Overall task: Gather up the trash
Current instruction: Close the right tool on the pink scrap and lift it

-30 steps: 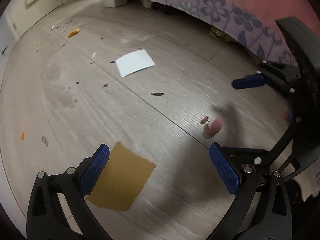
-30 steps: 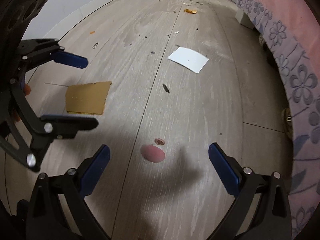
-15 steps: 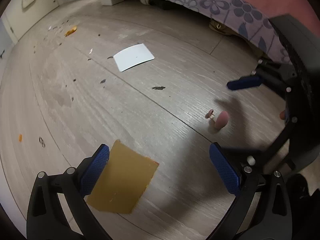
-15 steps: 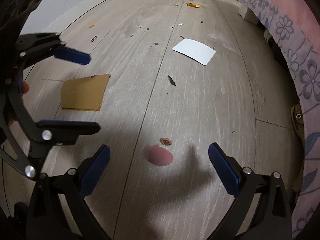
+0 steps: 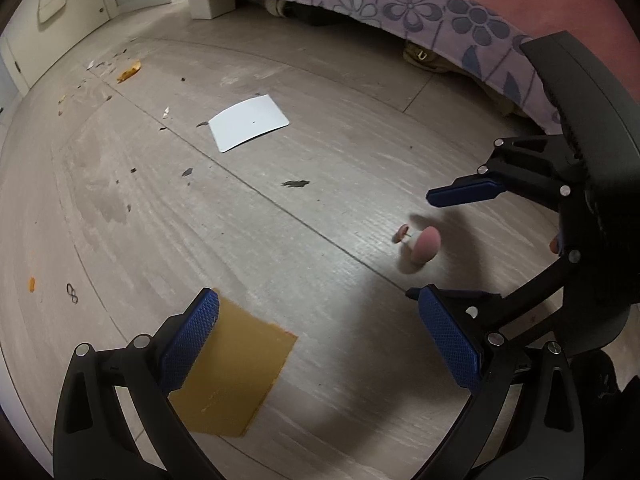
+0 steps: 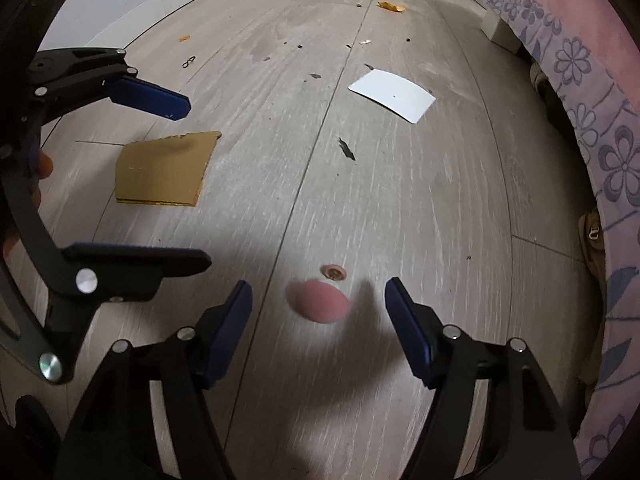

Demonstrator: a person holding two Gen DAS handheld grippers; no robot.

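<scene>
A small pink rounded piece of trash lies on the pale wood floor, with a little brown disc just beyond it. My right gripper points down at the floor and its jaws are closing, the pink piece between the pads and no pad touching it. From the left wrist, the pink piece shows between the right gripper's blue fingers. My left gripper is open with nothing between its fingers. A brown cardboard piece lies under its left finger, partly hidden by it.
A white card lies flat farther out, with a dark scrap nearer. Orange peel and several crumbs litter the far floor. A bed with a purple flowered valance runs along the right, with shoes under it.
The right gripper's jaws have narrowed from wide apart to close around the pink piece. The left gripper stays open above the cardboard.
</scene>
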